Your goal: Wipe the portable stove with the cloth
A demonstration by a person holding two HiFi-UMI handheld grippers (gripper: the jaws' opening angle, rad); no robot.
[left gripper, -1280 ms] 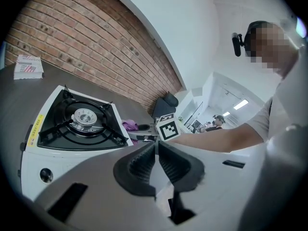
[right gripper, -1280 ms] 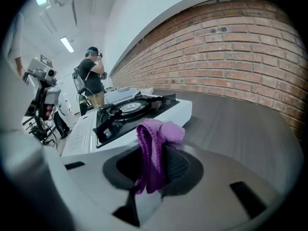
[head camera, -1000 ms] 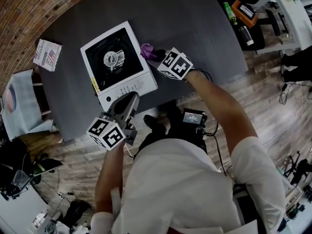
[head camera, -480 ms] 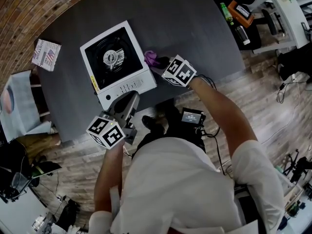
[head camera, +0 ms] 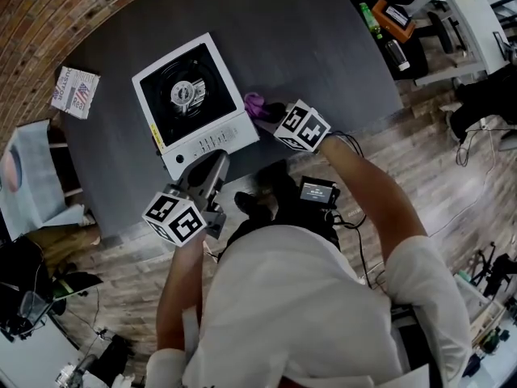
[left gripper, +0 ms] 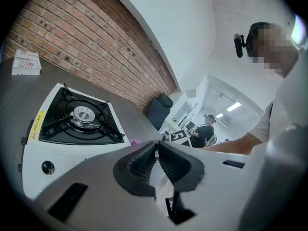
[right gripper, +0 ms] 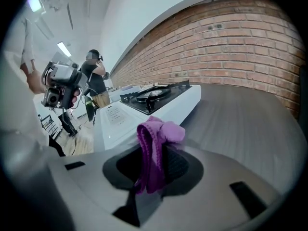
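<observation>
The white portable stove (head camera: 194, 103) with a black burner top sits on the dark grey table (head camera: 307, 39); it shows too in the left gripper view as the stove (left gripper: 72, 124) and in the right gripper view as the stove (right gripper: 149, 105). My right gripper (head camera: 271, 111) hovers just right of the stove's front right corner, shut on a purple cloth (right gripper: 154, 146) bunched between its jaws; the cloth (head camera: 254, 103) pokes out toward the stove. My left gripper (head camera: 212, 168) hangs off the stove's front edge, jaws shut with nothing in them (left gripper: 156, 162).
A small printed packet (head camera: 77, 90) lies at the table's far left. A side table with a bottle and an orange device (head camera: 396, 23) stands to the right. Wooden floor lies below the table's near edge. Another person (left gripper: 208, 131) stands in the background.
My right gripper with the purple cloth has drifted a little right and nearer to me, away from the stove's corner. The left gripper has stayed put.
</observation>
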